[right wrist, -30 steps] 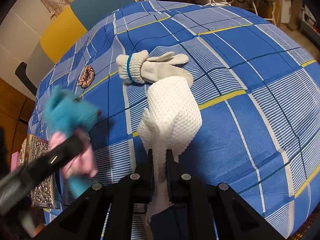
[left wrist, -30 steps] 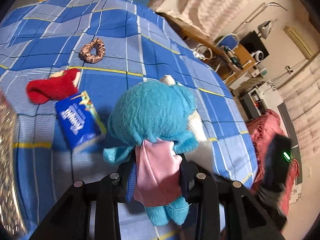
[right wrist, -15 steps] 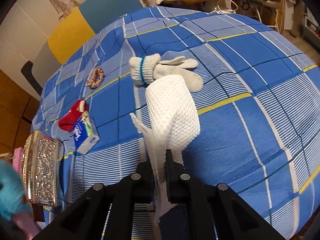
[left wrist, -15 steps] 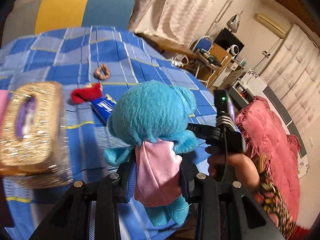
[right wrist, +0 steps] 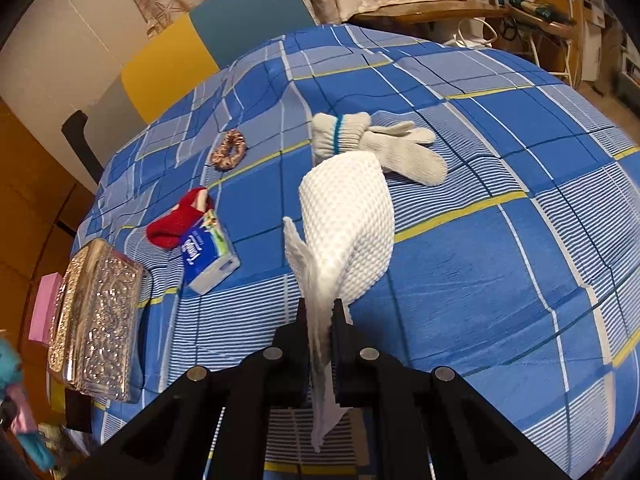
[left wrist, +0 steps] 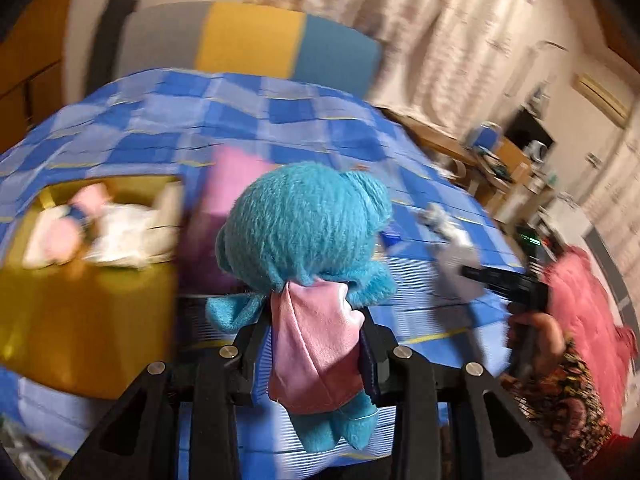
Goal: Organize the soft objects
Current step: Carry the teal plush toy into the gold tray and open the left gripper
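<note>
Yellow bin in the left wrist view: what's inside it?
Blurred soft items lie in the yellow bin: something white and something pink, apparently with a dark band. Their exact type and anything under them cannot be seen.

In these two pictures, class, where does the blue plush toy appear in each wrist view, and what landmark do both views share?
Left wrist view: the plush toy fills the centre, clamped at its pink cape by the left gripper.
Right wrist view: only a blurred sliver of the plush toy shows at the lower left edge.
Shared landmark: the yellow and blue headboard behind the checked bed.
</note>
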{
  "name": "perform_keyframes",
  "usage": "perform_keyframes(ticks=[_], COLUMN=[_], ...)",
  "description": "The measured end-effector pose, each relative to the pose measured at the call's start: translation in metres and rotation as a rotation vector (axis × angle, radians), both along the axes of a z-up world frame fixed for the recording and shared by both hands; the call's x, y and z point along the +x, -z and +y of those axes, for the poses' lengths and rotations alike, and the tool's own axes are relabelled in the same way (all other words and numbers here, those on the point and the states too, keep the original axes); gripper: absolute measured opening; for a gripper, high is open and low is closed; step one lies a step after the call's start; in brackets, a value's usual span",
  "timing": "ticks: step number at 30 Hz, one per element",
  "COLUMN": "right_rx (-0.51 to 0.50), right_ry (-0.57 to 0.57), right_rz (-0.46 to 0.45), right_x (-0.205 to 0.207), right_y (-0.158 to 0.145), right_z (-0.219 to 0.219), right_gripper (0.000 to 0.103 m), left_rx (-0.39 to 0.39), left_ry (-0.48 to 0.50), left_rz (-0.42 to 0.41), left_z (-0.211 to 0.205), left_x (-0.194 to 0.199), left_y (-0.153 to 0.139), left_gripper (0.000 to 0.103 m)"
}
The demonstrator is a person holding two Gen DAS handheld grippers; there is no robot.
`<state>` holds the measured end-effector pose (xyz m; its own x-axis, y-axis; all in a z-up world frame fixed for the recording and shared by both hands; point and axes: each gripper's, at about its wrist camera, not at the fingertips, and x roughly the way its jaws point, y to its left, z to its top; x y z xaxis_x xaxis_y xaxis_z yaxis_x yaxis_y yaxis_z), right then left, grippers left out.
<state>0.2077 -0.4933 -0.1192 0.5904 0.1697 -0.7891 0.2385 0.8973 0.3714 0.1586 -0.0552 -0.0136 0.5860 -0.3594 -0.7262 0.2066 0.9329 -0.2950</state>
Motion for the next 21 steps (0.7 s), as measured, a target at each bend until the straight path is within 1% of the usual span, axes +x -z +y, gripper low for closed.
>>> perform_keyframes(ticks=[2, 6, 8, 12, 16, 18, 19, 21], right_rx=[-0.007, -0.024, -0.020, -0.017, -0.025, -0.028, -0.031, -0.036], right_ry=[0.002, 0.011, 0.022, 0.038, 0.051, 0.053, 0.054, 0.056], right_rz=[-0.005, -0.029, -0.043, -0.059, -0.069, -0.075, -0.077, -0.082], right_x=[-0.004, -0.015, -0.020, -0.031, -0.045, -0.049, -0.052, -0.056], right_y=[-0.002, -0.009, -0.012, -0.018, -0.024, -0.027, -0.029, -0.033], right_z=[0.004, 0.010, 0.010, 0.012, 0.017, 0.020, 0.021, 0.024], right_gripper=[0.008, 0.008, 0.008, 0.008, 0.008, 0.008, 0.008, 0.008], left_rx=[0.019, 0.061, 0.096, 0.143, 0.187, 0.181, 0.190, 0.209], left_ry=[-0.059, -0.129, -0.164, -0.199, -0.230, -0.246, -0.269, -0.282], left_rz=[0.014, 0.055, 0.086, 0.141, 0.169, 0.185, 0.194, 0.209], left_z=[0.031, 0.077, 0.105, 0.145, 0.178, 0.192, 0.202, 0.215], left_x=[0.003, 0.009, 0.018, 0.030, 0.044, 0.051, 0.056, 0.060], left_y=[0.005, 0.017, 0.027, 0.042, 0.055, 0.062, 0.066, 0.073], left_gripper=[0.036, 0.036, 0.036, 0.036, 0.036, 0.036, 0.036, 0.036])
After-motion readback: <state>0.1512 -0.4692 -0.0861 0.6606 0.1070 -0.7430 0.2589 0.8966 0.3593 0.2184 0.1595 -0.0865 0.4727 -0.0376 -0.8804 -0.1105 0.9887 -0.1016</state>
